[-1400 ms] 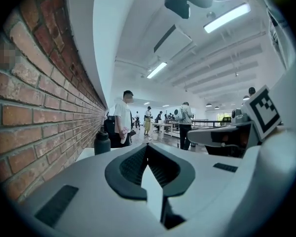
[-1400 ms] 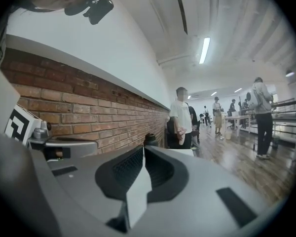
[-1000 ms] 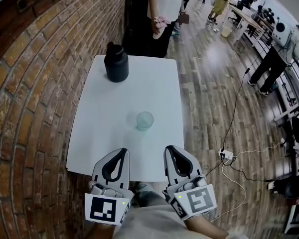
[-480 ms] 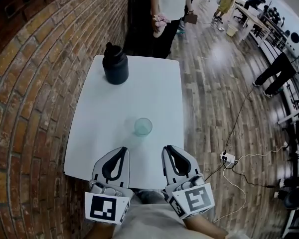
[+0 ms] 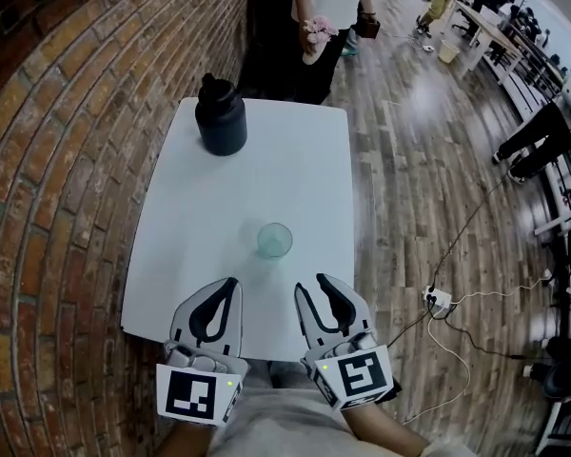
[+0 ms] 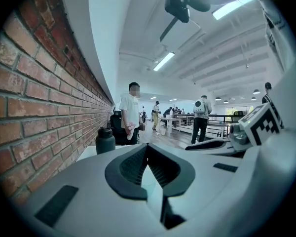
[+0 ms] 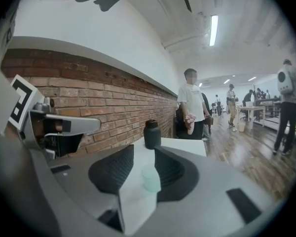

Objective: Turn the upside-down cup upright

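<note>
Jaws just opened to a narrow, empty gap, the right gripper [image 5: 312, 284] faces the cup [image 5: 275, 240] standing mid-worktop [image 5: 266, 160] at its 11 o'clock, well apart; the left gripper [image 5: 232, 282] is closed.

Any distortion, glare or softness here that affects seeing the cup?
Head view: fisheye curves the red brick wall; glare on the wooden plank floor; pale green translucent cup sharp. Left gripper view: ceiling strip light blown out. Right gripper view: cup faint against white table.
</note>
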